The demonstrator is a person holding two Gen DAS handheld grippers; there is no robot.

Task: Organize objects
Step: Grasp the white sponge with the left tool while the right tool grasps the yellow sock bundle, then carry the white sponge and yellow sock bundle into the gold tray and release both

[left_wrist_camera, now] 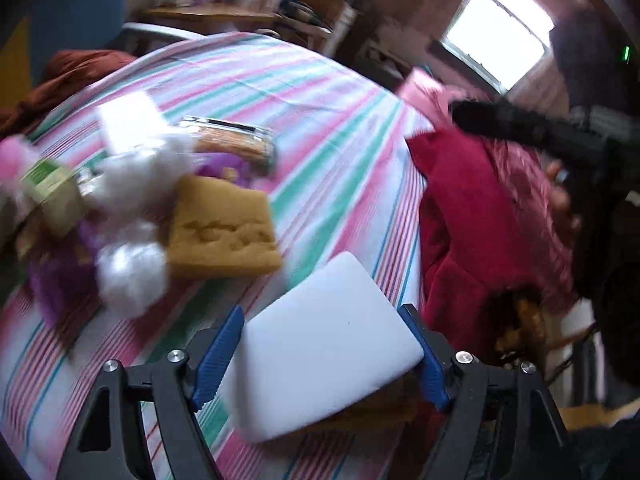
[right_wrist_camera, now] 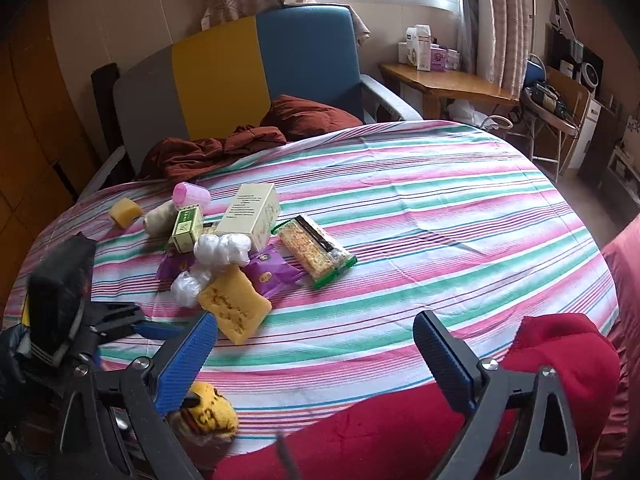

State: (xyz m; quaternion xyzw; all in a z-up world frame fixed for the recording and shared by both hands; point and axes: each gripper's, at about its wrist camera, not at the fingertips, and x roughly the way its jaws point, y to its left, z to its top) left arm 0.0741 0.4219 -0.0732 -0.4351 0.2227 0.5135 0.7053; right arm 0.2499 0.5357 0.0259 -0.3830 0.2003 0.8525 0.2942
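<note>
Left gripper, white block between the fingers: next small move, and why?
Probably finish closing. In the left wrist view the left gripper straddles the white block, one blue finger at each side, but motion blur hides whether the pads press. The block lies on the striped cloth, apart from the yellow sponge, so nothing else is caught. The right gripper is open and empty.

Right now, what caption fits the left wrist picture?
Left gripper clamps a white block above the striped sheet.
</note>
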